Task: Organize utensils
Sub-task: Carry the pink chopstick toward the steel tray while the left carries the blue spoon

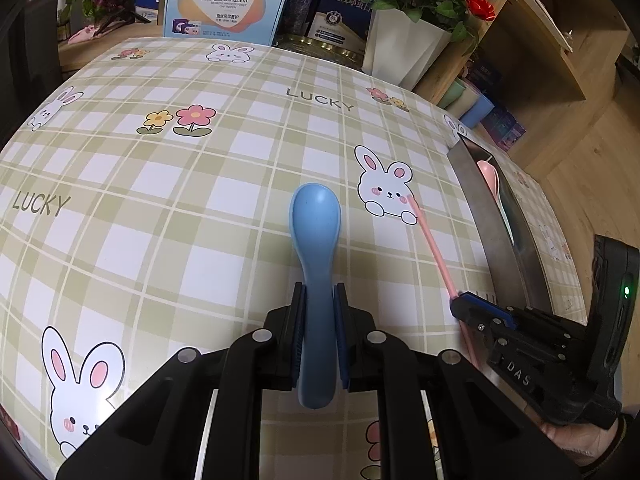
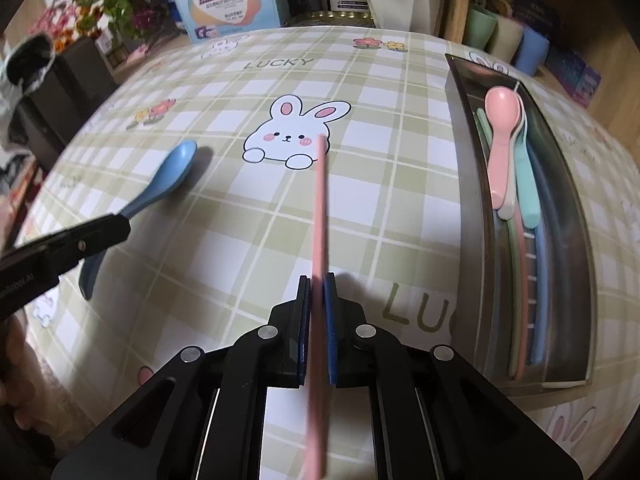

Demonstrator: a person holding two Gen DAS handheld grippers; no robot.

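Light: bright and soft, from above.
Shadows: small, soft.
Edges: bent round, dark corners.
Blur: thin pink plastic stick [image 2: 320, 216] looks fuzzy up close.

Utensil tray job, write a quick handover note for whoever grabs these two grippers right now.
Left gripper: shut on the blue spoon by its handle, bowl pointing away, over the checked tablecloth.
Right gripper: shut on the pink chopstick, tip toward the rabbit print.
Metal tray sits to the right on the table.
Done: pink spoon, other pastel spoons and chopsticks already lie in the tray.
Left: put the blue spoon and pink chopstick into the tray.
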